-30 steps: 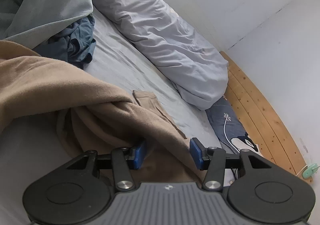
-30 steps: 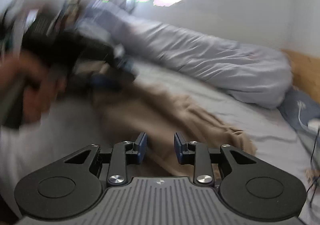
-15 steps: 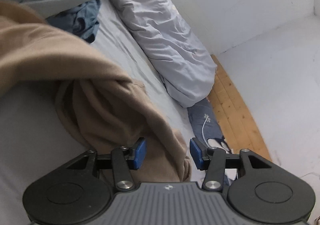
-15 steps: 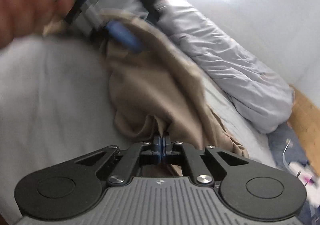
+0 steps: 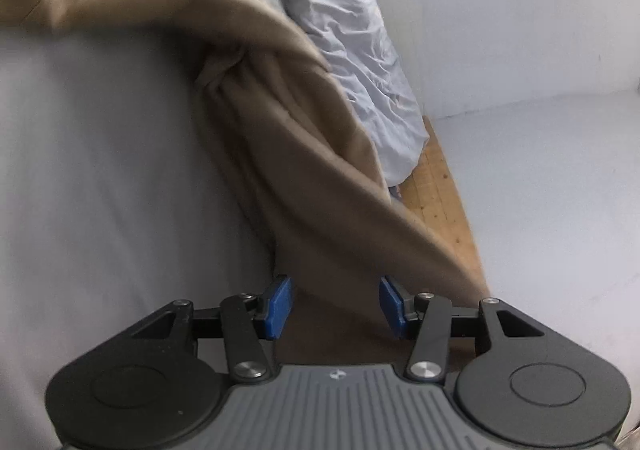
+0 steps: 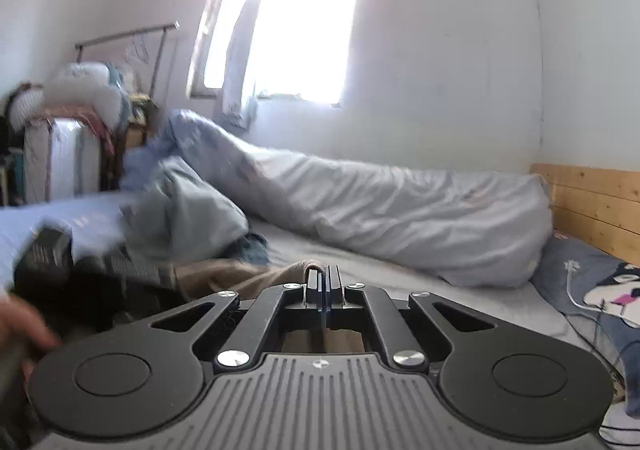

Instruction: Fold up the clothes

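A tan garment [image 5: 304,169] is drawn out in a long band over the grey bed sheet [image 5: 100,169]. It runs from the upper left of the left wrist view down to my left gripper [image 5: 335,306]. That gripper's blue pads stand well apart, their inner faces bare, with the cloth passing between and under them. My right gripper [image 6: 324,278] is shut, with a fold of the tan garment [image 6: 224,274] pinched at its tips. The cloth trails left toward the blurred left gripper [image 6: 60,262] and a hand [image 6: 24,326].
A rolled pale duvet [image 6: 400,209] lies along the wall. A grey-green garment [image 6: 188,201] and a blue one [image 6: 256,250] are heaped behind the tan cloth. A wooden headboard [image 6: 592,205], a patterned pillow with a white cable [image 6: 576,290] and a clothes rack [image 6: 120,37] stand around the bed.
My right gripper's jaws closed on the tan cloth and rose, its view swinging up toward the window. The left wrist view rolled, and the slack tan heap became a stretched band.
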Tool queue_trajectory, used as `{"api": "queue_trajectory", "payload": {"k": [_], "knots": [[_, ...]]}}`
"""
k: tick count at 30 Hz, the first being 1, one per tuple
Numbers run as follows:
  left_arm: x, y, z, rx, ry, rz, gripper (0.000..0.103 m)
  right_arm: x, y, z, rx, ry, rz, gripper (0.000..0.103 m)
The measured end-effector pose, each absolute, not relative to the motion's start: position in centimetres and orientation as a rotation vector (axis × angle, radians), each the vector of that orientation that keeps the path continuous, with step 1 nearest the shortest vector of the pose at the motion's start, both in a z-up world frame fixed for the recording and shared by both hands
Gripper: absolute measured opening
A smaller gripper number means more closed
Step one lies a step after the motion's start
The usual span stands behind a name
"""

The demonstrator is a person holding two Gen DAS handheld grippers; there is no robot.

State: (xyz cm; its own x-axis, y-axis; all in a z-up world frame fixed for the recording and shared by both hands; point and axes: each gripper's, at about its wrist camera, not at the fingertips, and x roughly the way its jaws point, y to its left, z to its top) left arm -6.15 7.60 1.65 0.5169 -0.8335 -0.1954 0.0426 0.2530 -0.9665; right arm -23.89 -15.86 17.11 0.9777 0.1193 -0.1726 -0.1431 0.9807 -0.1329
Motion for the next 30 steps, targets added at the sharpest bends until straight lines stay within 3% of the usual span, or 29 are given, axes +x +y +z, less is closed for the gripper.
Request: {"api": "queue_trajectory", "payload": {"k": [5, 10, 18, 24, 30], "knots": [[-8.1, 8.3, 0.0, -1.335, 0.787, -0.699, 0.062, -24.2, -15.4, 21.1, -0.115, 0.123, 0.186, 0.0], [-7.4, 8.4, -1.4, -1.407, 0.766, -0.691, 0.065, -23.4, -16.0, 24.3, -0.044, 0.116, 0.196, 0.0], [-7.4, 7.8, -1.3, -1.293, 0.814, -0.634, 0.066, -20.8, -18.0, 25.6, -0.096, 0.14, 0.097, 0.0], [-7.6, 8.0, -0.2, -1.159, 0.838, -0.577, 0.066, -16.4, -23.9, 19.4, -0.107, 0.345, -0.127, 0.0], [-7.8, 7.3, -0.5, -1.038, 0.927, -0.538, 0.067, -17.5, -26.1, 12.7, -0.072, 0.373, -0.482, 0.001]]}}
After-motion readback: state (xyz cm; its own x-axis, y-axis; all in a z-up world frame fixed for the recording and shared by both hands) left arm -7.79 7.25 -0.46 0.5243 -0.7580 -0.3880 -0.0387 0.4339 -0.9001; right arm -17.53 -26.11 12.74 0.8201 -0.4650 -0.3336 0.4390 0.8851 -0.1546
